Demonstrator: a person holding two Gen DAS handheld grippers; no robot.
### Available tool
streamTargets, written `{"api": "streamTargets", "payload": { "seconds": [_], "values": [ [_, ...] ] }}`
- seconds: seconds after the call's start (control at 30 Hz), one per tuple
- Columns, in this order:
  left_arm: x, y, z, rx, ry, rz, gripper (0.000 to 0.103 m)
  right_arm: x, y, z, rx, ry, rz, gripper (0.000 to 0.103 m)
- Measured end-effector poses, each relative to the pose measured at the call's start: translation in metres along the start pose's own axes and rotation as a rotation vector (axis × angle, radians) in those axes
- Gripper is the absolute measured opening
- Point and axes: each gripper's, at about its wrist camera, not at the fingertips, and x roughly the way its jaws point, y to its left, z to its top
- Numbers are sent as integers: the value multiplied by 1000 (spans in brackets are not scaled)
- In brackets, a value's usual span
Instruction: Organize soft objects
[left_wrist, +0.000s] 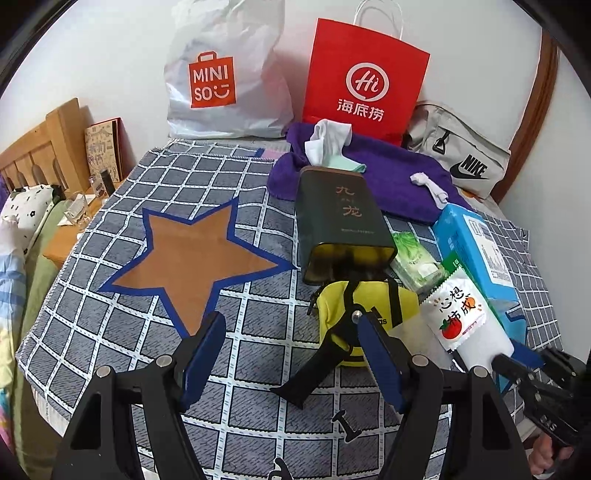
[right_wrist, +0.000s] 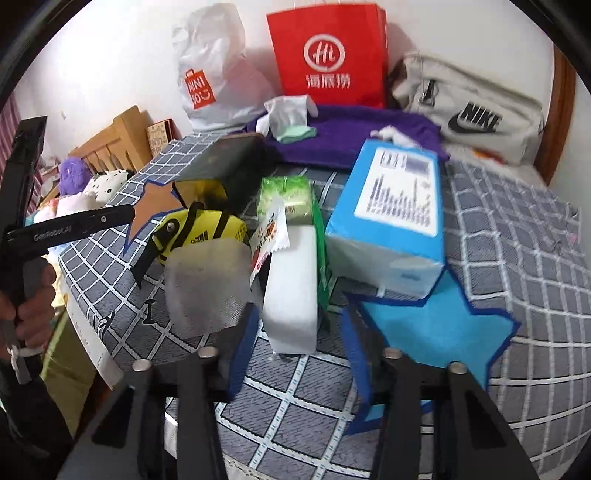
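On the checked grey cloth (right_wrist: 517, 258) of the table, the white tissue pack (right_wrist: 291, 295) lay between the right tool (right_wrist: 299, 354) and its not-yet-touching fingers; we judged it light, squashy, best pinched across its near end; left tool (left_wrist: 291, 347) gaped empty.

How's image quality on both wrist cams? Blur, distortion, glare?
Left wrist: sharp, the MINISO bag print reads clean; strong fisheye bend on the checked cloth, dark corner vignette. Right wrist: motion-smeared, blue box label and white pack soft. Even light in both views, no glare.
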Motion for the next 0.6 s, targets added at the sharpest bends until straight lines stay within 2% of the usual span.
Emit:
{"api": "streamTargets", "payload": {
  "seconds": [0.23, 0.37, 0.5, 0.6],
  "values": [
    [7, 0, -5, 41, 21, -2, 72, -27, -3, -7, -50, -24, 22, 28],
    [9, 1, -9, 42, 37, -44, 72, -42, -13, -17, -58, -25, 26, 28],
    [12, -4, -13, 63, 50, -64, 72, -57, -29, -24, -35, -53, -18, 28],
    [21, -8, -17, 78, 71, -48, 72, -61, -44, -27, 8, -66, -47, 28]
  ]
}}
